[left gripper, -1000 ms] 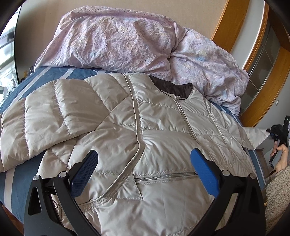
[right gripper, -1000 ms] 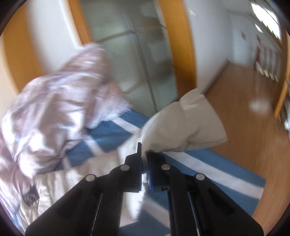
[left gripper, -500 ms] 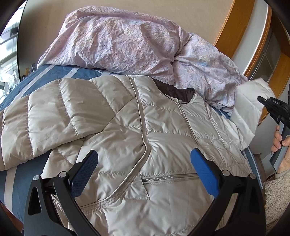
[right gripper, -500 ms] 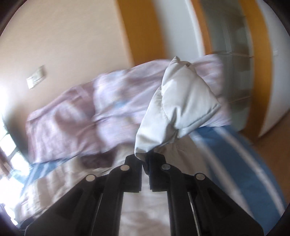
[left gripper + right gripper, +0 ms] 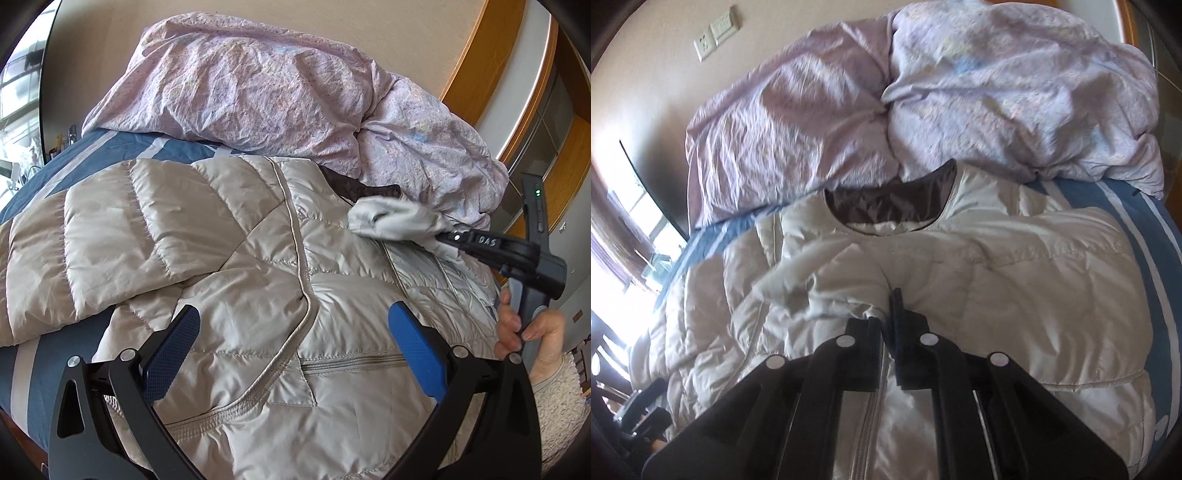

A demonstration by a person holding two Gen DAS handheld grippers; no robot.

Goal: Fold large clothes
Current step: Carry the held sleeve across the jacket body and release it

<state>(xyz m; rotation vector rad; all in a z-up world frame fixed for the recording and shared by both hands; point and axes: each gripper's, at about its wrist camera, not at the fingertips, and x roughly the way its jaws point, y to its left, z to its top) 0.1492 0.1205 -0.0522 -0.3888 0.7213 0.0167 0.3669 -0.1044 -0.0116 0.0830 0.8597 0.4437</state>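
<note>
A beige quilted puffer jacket (image 5: 258, 266) lies front-up on the bed, its brown-lined collar (image 5: 886, 206) toward the duvet. Its left sleeve (image 5: 110, 236) is folded over the chest. My right gripper (image 5: 888, 310) is shut on the cuff of the other sleeve (image 5: 391, 221) and holds it over the jacket's chest, just below the collar; it also shows in the left wrist view (image 5: 443, 238). My left gripper (image 5: 291, 354) is open and empty, hovering over the jacket's lower front near the pocket zip (image 5: 351, 363).
A crumpled lilac duvet (image 5: 277, 96) is heaped at the head of the bed against the wall. The blue striped sheet (image 5: 1145, 229) shows around the jacket. A wooden door frame (image 5: 480, 55) stands at the right.
My right gripper has swung the sleeve from the bed's right side up and across onto the jacket's chest. My left gripper has stayed open over the lower front.
</note>
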